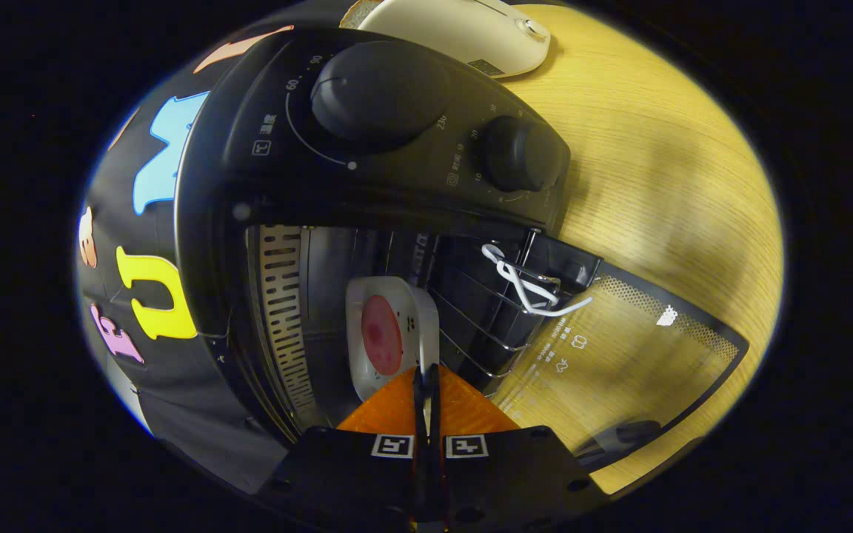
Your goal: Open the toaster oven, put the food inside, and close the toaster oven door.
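Toaster oven (367, 148) stands on the wooden table (663, 170), its glass door (619, 355) swung fully open and lying flat to the right. The gripper (426, 385) has its fingers pressed together with no gap, the tips touching the near edge of the food tray (389, 333), though a grip on it cannot be confirmed. This white tray, holding 1 pink round piece, sits inside the cavity beside the wire rack (478, 326). A white cord (523, 285) loops at the door hinge. 2 dark knobs (378, 89) carry dial numbers including 60 and 10.
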`<state>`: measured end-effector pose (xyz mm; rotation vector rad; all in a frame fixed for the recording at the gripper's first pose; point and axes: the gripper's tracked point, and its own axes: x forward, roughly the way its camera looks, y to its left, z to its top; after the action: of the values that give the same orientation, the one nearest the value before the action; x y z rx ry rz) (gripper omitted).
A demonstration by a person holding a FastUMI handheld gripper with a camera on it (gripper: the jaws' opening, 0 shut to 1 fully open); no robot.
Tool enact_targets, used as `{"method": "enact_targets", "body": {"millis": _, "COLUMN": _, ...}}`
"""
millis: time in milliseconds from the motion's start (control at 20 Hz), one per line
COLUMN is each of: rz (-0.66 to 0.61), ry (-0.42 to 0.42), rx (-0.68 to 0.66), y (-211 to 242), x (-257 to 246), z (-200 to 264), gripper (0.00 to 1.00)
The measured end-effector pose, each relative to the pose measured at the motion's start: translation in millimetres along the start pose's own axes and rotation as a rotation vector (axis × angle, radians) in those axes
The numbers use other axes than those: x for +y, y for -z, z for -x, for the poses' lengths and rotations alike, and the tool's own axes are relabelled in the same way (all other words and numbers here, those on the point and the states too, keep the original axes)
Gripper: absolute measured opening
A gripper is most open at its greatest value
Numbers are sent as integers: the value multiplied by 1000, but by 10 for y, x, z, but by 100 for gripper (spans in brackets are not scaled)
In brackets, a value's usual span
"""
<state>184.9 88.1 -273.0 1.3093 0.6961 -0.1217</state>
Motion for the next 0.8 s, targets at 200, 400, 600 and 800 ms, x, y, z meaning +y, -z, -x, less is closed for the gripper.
{"method": "enact_targets", "body": {"millis": 200, "rz": -27, "ry": 14, "rx": -35, "y": 6, "x": 42, "z": -77, "gripper": 2}}
{"method": "enact_targets", "body": {"millis": 400, "rz": -50, "ry": 33, "rx": -53, "y": 1, "x": 86, "z": -143, "gripper": 2}}
{"method": "enact_targets", "body": {"millis": 600, "rz": -47, "ry": 29, "rx": -39, "y": 66, "x": 107, "z": -137, "gripper": 2}}
{"method": "enact_targets", "body": {"millis": 800, "rz": -41, "ry": -19, "rx": -24, "y": 158, "x": 216, "z": -48, "gripper": 7}}
